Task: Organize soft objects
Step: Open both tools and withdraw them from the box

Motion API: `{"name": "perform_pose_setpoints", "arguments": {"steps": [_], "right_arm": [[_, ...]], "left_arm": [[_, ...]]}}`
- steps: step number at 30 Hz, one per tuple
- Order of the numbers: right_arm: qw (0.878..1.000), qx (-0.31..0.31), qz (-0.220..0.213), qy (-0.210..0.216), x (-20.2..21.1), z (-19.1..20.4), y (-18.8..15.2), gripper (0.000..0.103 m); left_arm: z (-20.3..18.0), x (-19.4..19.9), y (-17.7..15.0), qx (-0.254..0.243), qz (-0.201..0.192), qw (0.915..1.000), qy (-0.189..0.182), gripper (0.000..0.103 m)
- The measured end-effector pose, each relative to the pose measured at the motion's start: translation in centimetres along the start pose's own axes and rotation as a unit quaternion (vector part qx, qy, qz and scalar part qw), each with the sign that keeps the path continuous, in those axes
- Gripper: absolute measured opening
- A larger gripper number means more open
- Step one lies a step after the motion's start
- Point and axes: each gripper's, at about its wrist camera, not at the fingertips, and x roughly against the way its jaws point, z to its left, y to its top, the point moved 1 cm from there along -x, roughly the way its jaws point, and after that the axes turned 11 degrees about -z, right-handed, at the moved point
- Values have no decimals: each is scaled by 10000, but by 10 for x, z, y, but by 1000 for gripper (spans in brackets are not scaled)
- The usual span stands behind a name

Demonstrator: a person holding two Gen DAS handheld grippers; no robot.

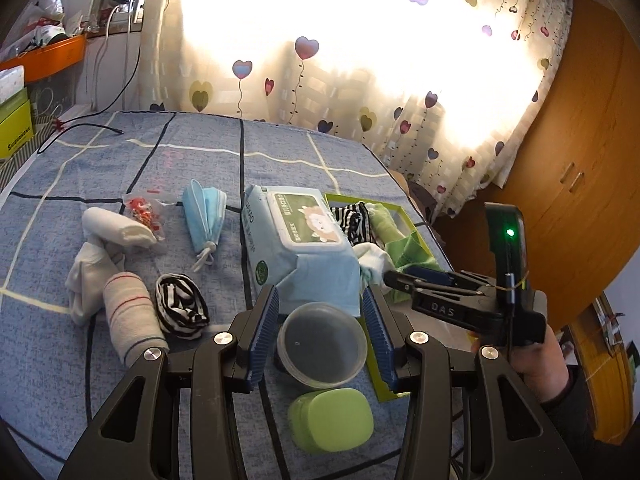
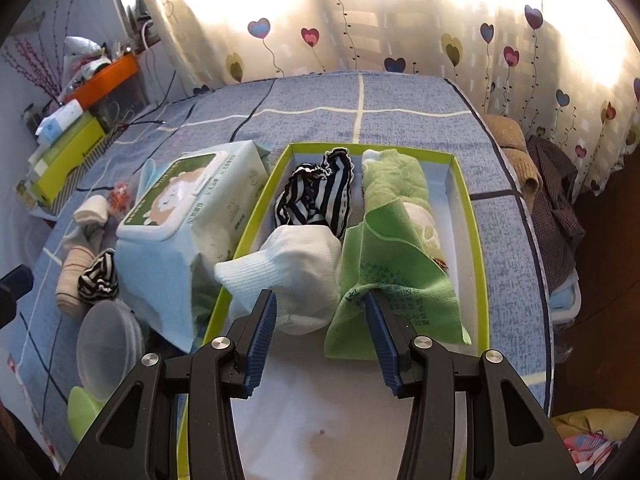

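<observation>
On the bed (image 1: 120, 168), loose rolls lie at nine o'clock: a white sock (image 1: 118, 226), a striped roll (image 1: 182, 306). The left gripper (image 1: 320, 320) hangs open above a clear tub (image 1: 322, 346). At three o'clock, the right gripper (image 2: 320, 308) stands open over the box (image 2: 478, 240); its pads seem clear of the white sock (image 2: 298, 270) between them, though the right one brushes the green cloth (image 2: 400, 280).
</observation>
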Motion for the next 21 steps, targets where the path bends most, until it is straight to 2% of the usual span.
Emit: {"name": "perform_pose_setpoints", "arguments": {"steps": [13, 21], "right_arm": [[9986, 89, -504, -100, 88, 26, -18, 55], [9972, 257, -706, 44, 120, 52, -21, 57]], "left_arm": [[3, 23, -11, -25, -100, 9998, -151, 45], [12, 38, -15, 29, -194, 9998, 8, 45]]}}
